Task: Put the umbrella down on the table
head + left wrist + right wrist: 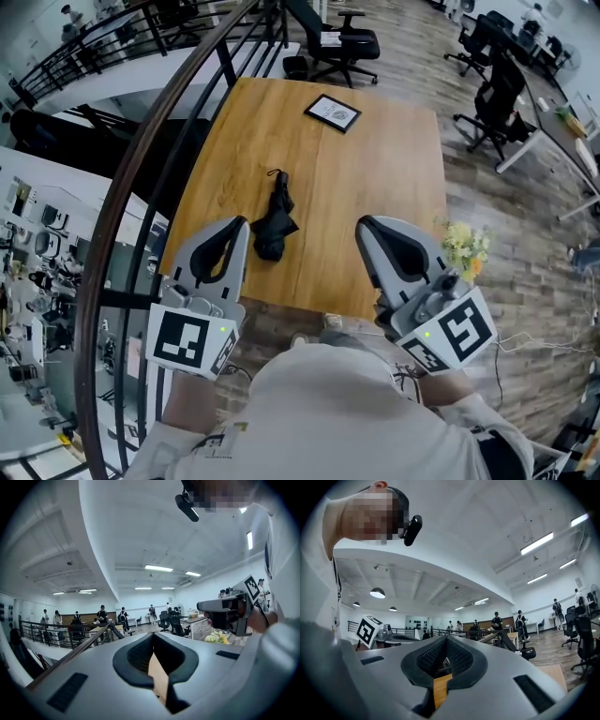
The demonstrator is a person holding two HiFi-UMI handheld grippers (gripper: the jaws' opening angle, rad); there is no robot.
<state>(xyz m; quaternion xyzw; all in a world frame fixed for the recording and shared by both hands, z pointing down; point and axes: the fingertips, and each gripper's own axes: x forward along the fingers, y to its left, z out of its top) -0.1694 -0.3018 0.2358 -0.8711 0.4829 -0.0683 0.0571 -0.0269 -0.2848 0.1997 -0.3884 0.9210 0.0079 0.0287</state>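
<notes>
Just ahead of the left gripper (241, 223), toward its inner side, the umbrella (274, 217) lies flat on the table (375, 187). It is black and folded, with its narrow end pointing away from the person and its bulkier end nearest them. It rests between the two grippers, closer to the left one. In the head view the left gripper's tip shows just beside the fabric, and the right gripper (362, 223) is well off to the other side.

Neither gripper holds anything. The left gripper's jaws are closed together at the tips, and only bare tabletop wood shows through the loop-shaped gap behind them. The right gripper's jaws meet in the same way, again with only wood behind. Both grippers point roughly level over the near edge of the table, each with its marker cube toward the person.

Beyond the umbrella, at the far end of the table, lies a small picture frame (332, 112) with a dark border. Outside the right gripper, just past the table's corner, is a bunch of pale yellow flowers (464, 247). A dark curved railing (141, 159) runs along the outside of the left gripper — past it the floor drops to a lower level. Black office chairs (342, 42) stand beyond the table's far end.
</notes>
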